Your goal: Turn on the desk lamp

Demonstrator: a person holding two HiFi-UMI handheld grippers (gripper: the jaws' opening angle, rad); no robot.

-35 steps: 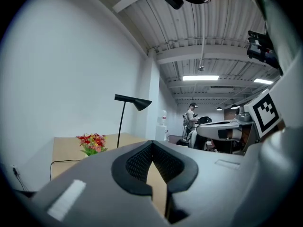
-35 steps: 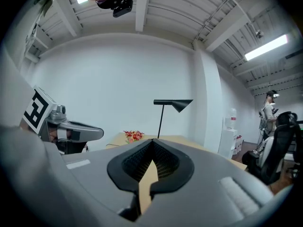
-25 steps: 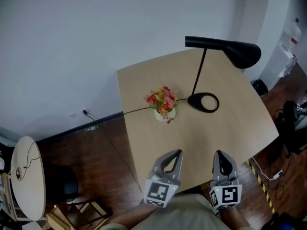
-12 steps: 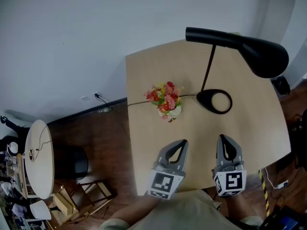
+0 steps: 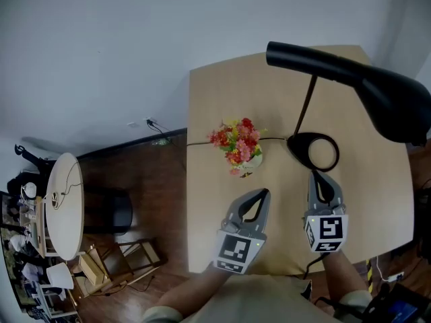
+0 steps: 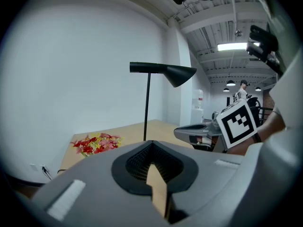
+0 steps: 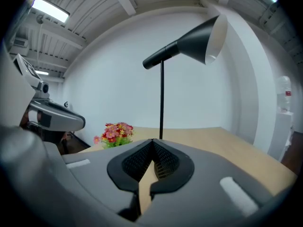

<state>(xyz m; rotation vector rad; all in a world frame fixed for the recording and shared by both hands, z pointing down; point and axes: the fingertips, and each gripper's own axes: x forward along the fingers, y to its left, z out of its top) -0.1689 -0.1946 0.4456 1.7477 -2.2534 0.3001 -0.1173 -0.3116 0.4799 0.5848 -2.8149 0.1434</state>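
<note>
Only the head view shows the ring base of the black desk lamp [image 5: 387, 99], standing on the table [image 5: 222, 99] toward its right edge. The right gripper view shows the cone shade's pale inside. The right gripper [image 5: 316, 175], jaws closed and empty, points just short of that base. The left gripper [image 5: 263, 194], likewise closed on nothing, sits beside it near the flowers [image 5: 239, 143].
</note>
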